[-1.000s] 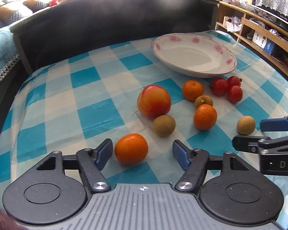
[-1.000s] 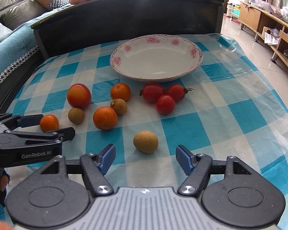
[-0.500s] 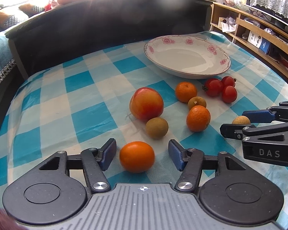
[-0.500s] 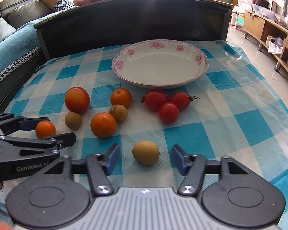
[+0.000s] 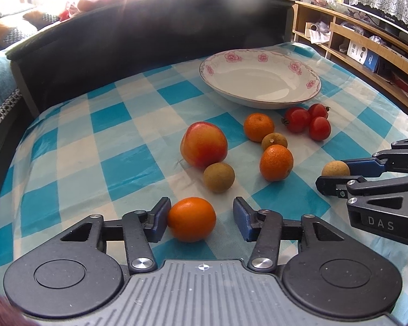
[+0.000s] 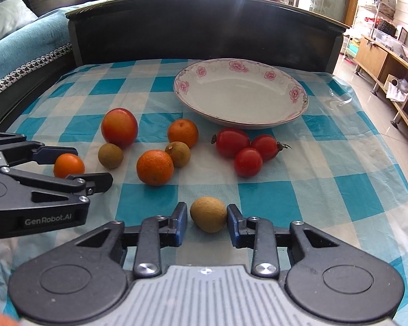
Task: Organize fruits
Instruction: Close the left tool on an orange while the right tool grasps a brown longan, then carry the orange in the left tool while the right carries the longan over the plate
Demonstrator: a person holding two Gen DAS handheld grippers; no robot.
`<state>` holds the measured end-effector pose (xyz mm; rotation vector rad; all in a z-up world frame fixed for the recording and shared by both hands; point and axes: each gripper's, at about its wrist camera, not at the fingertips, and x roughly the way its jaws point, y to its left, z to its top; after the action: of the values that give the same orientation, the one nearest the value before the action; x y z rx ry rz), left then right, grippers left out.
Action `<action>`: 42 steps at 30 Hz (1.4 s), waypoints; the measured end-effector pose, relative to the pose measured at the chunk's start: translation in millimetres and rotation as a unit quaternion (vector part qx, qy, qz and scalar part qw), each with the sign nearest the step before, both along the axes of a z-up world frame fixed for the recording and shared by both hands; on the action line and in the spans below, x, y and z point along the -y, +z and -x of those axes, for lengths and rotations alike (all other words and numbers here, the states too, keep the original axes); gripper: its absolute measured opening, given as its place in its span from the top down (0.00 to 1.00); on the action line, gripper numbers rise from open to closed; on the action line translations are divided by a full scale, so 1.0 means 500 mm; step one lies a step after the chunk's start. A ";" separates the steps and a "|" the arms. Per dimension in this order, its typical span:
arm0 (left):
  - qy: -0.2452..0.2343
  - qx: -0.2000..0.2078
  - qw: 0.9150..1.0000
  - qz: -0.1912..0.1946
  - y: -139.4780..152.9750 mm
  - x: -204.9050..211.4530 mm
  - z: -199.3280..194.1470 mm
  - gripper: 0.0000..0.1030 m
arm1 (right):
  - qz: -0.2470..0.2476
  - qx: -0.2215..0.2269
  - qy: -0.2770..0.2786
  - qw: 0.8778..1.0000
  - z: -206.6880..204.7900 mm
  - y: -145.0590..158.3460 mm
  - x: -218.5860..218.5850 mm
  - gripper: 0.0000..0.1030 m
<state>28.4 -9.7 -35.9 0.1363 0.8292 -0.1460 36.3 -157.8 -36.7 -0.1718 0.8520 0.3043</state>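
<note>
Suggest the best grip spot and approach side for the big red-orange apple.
Grip the apple across its widest middle, pads on its left and right flanks, coming in steeply from the near-left. It sits upright and is broader than every other fruit, so open wide. A brown longan touches its near-right base and an orange lies to its right, so that side is crowded; the left side is bare tablecloth.

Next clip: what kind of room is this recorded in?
Most likely a home living room. A grey cushioned sofa stands behind the table, low wooden shelving lines the side wall, and the table wears a blue-and-white checked plastic tablecloth with a flower-rimmed white plate.
</note>
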 end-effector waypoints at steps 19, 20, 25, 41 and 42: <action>-0.018 -0.006 1.000 -0.023 0.005 0.003 0.028 0.54 | 0.003 -0.013 0.003 1.000 0.009 0.001 0.001 0.69; -0.022 -0.008 1.000 -0.019 0.006 0.004 0.028 0.59 | 0.005 -0.012 0.003 1.000 0.011 0.001 0.001 0.69; -0.018 -0.017 1.000 -0.009 0.008 0.003 0.023 0.61 | 0.008 -0.019 0.002 1.000 0.011 0.003 0.000 0.69; -0.011 -0.035 0.999 0.021 0.039 0.018 0.039 0.62 | -0.010 -0.048 -0.006 0.999 0.039 0.023 0.006 0.69; -0.015 -0.028 0.999 0.023 0.046 0.022 0.039 0.62 | -0.009 -0.048 -0.005 0.999 0.042 0.026 0.005 0.69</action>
<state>9.1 -20.5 -13.0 0.1022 0.8800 -0.1981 15.3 -160.4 -23.6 -0.1366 0.9445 0.3118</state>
